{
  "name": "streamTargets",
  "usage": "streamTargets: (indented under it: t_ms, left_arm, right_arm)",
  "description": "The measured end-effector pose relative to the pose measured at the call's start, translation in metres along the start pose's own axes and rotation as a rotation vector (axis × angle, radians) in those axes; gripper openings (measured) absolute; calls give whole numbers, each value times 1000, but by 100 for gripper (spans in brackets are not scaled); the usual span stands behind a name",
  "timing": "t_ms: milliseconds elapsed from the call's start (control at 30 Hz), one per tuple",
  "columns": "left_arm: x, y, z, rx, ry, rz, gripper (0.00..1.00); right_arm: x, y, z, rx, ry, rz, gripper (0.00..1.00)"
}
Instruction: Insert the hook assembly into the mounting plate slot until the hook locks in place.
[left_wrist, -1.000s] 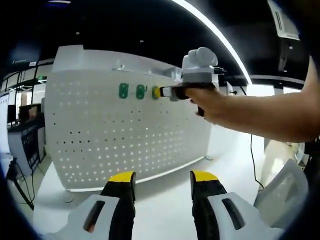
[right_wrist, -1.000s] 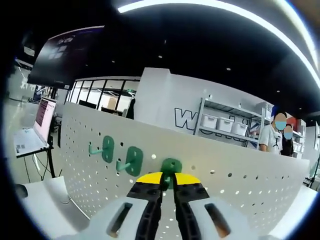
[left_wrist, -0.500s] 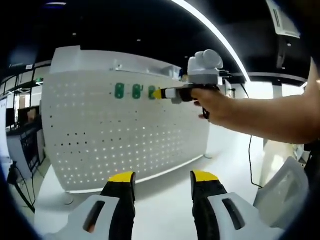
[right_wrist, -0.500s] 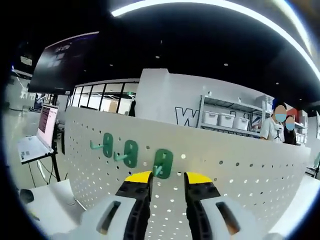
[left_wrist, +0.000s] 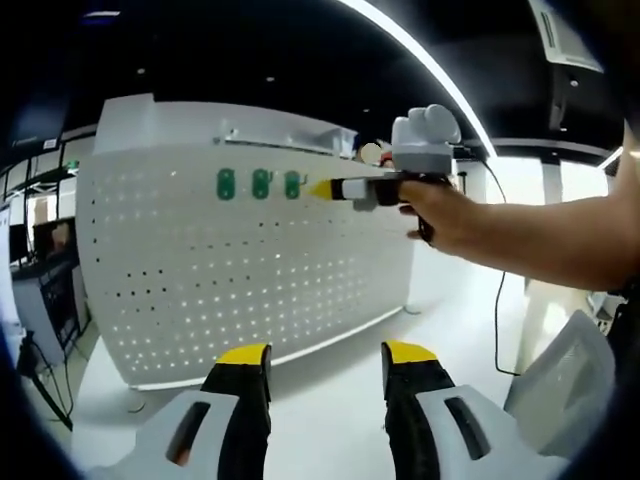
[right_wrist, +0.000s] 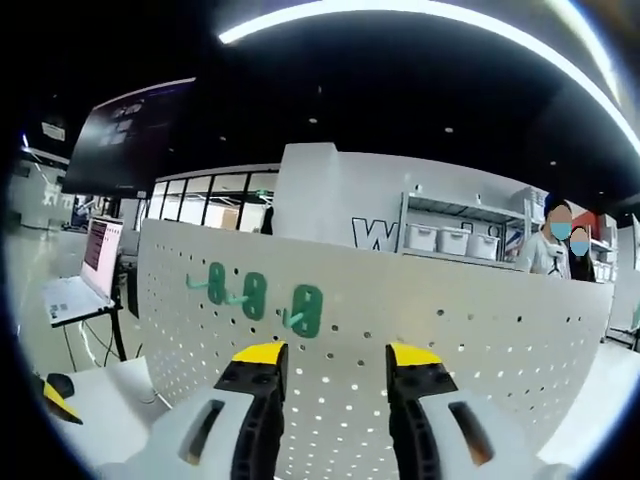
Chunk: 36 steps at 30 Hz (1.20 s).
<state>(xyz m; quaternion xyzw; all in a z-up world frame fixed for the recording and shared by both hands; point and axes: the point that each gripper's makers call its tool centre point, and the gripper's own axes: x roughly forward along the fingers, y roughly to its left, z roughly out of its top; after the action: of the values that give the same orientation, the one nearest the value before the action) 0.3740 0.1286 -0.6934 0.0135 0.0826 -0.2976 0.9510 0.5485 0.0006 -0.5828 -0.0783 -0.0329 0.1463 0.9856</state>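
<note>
A white pegboard (right_wrist: 420, 330) stands upright on a white surface (left_wrist: 330, 400). Three green hooks are seen in a row near its top edge; the third hook (right_wrist: 304, 310) hangs on the board just ahead of the right gripper (right_wrist: 338, 358), whose jaws are spread apart and empty. The left gripper (left_wrist: 326, 356) is held well back, jaws parted, holding nothing.

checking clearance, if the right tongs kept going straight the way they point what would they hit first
Most likely the white pegboard, just below the nearest green hook. The right tongs are open and empty; depth to the board is unclear.
</note>
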Motion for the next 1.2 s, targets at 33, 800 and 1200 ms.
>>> streamTargets:
  t_ms: [33,800,1200]
  left_arm:
    - [0,-1,0,1,0,0,45]
    - [-13,-8,5,5,2,41,45]
    - [-20,-10,0,-5,15,68,45]
  right_arm:
    - [-2,-1,-2,-5,3,3,38]
    - [-65,29,-107,-8,244,220,40]
    - [-98,61,-174,67,454,378,37]
